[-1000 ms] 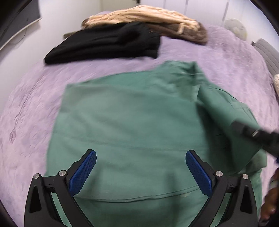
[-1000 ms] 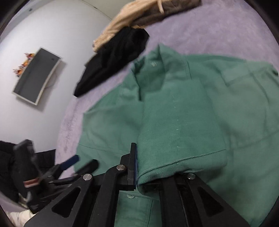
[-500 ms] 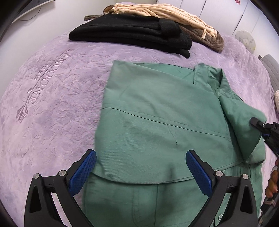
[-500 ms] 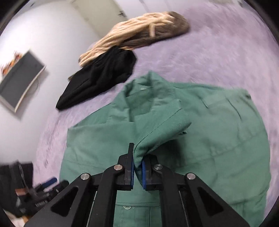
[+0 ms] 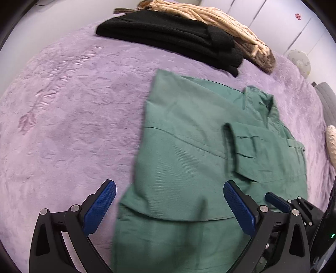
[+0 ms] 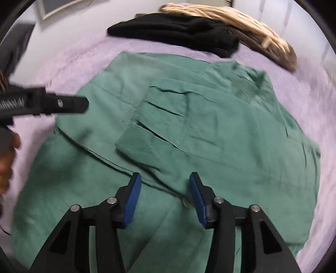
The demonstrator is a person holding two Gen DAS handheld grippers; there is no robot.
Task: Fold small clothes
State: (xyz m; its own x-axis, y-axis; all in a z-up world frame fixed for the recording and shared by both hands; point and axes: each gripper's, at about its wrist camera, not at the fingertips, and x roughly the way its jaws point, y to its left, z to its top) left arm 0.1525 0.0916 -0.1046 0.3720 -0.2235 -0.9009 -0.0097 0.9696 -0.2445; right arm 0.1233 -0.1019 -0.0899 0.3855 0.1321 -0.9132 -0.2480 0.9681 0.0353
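A green shirt lies flat on a purple bedspread, collar at the far right, both sides folded inward. It also shows in the right wrist view, where one sleeve rests folded across its middle. My left gripper is open and empty above the shirt's lower hem. My right gripper is open and empty just above the shirt, near the folded sleeve's cuff. The left gripper's finger shows at the left of the right wrist view.
A folded black garment and a beige-brown knitted one lie at the far edge of the bed. A grey pillow is at the right. A framed screen hangs on the wall.
My right gripper has let go of the sleeve, which now lies folded on the shirt, and has opened. Both grippers have drawn back toward the hem.
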